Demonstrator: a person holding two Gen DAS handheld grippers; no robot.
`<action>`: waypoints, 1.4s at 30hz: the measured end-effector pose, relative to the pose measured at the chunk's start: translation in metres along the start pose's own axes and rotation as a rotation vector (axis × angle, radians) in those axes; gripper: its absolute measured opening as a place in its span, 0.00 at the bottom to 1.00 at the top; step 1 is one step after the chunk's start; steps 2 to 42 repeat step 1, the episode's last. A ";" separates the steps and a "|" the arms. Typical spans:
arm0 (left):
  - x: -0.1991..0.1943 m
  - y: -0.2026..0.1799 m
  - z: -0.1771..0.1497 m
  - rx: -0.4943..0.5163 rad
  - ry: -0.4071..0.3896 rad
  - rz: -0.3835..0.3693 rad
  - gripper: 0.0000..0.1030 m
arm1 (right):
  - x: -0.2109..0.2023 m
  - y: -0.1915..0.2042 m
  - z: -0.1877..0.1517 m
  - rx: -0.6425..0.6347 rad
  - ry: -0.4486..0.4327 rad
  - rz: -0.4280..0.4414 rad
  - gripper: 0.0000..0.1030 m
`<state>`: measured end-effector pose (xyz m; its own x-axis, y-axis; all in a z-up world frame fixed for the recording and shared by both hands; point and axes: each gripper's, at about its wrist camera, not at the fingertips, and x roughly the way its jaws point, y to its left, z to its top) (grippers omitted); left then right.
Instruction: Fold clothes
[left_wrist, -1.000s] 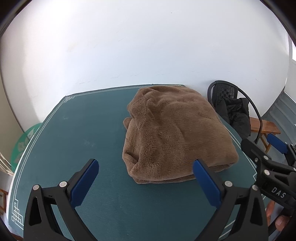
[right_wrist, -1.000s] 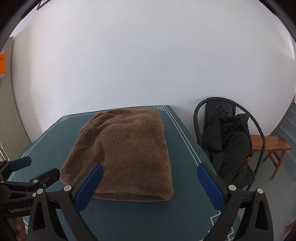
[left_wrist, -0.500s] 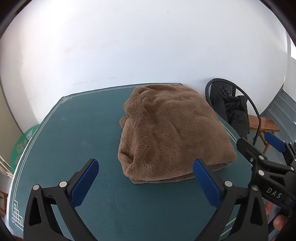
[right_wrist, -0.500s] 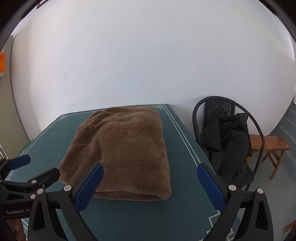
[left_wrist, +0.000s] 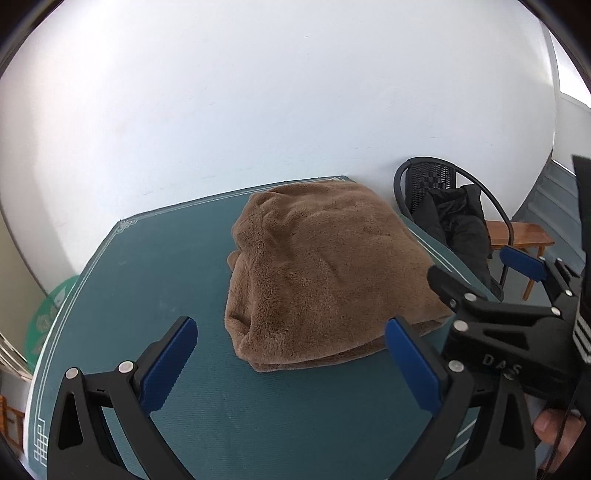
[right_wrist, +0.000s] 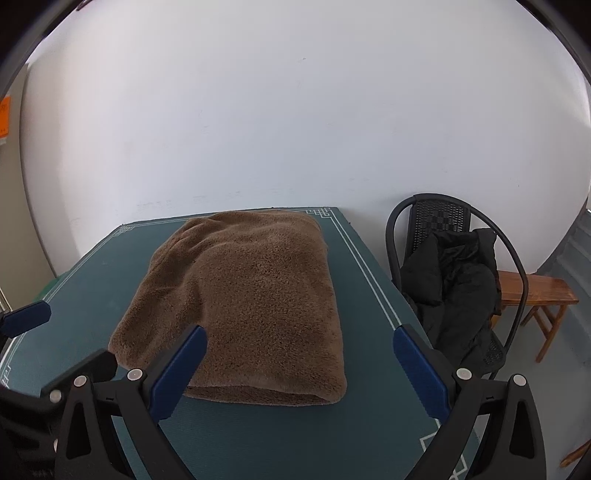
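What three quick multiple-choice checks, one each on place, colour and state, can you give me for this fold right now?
1. Where does the brown fleece garment lie?
A. on the green table mat
B. on the chair
C. on the bench

2. What colour are the claw pads?
A. red
B. blue
C. white

3. How do the claws stand?
A. both shut on cloth
B. one holding cloth
C. both open, holding nothing

Answers: 1 A, the folded bundle rests on the mat; 2 B, blue pads show in both views; 3 C, the left claw and right claw gape wide, clear of the fabric.
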<state>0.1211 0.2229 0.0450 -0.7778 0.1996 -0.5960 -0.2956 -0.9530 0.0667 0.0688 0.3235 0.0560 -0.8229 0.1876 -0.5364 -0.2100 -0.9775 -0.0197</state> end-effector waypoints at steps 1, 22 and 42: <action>0.000 0.001 0.000 0.001 0.000 0.002 0.99 | 0.001 0.001 0.000 -0.002 0.002 0.000 0.99; 0.000 0.001 0.000 0.001 0.000 0.002 0.99 | 0.001 0.001 0.000 -0.002 0.002 0.000 0.99; 0.000 0.001 0.000 0.001 0.000 0.002 0.99 | 0.001 0.001 0.000 -0.002 0.002 0.000 0.99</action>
